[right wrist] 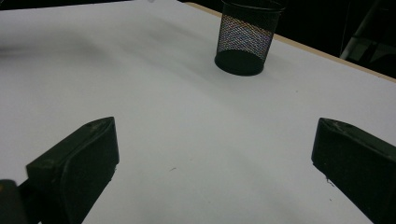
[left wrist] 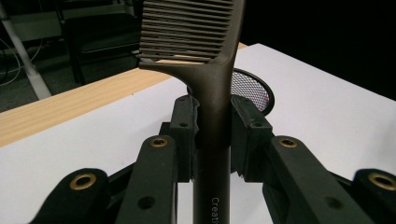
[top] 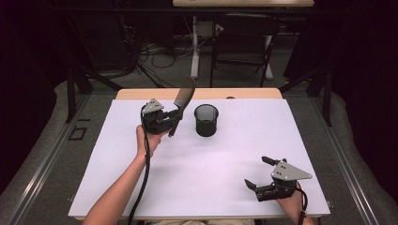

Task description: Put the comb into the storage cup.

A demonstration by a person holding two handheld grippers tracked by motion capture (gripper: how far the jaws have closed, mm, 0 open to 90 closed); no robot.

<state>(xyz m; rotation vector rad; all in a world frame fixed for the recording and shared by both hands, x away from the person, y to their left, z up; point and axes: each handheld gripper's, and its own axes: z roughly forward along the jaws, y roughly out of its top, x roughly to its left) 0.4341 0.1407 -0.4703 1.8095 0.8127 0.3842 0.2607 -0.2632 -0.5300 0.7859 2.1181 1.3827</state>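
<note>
Left claw [left wrist: 212, 135] clamped on slim dark toothed comb [left wrist: 205, 51], round black mesh cup [top: 206, 120] beside, right claw [top: 258, 172] spread wide apart

The mesh cup [top: 206, 120] stands on the table [top: 234, 154] near the middle of its far edge. Just left of the cup, the left claw [top: 174, 117] is raised above the table with the comb [top: 185, 96] between its jaws, teeth end uppermost. The right claw [top: 259, 172] sits near the table's near right corner, well apart from the cup.

light: bright on white table [top: 211, 159], dark surround | shadows: soft | focus: near claws blurred, slight grain
</note>
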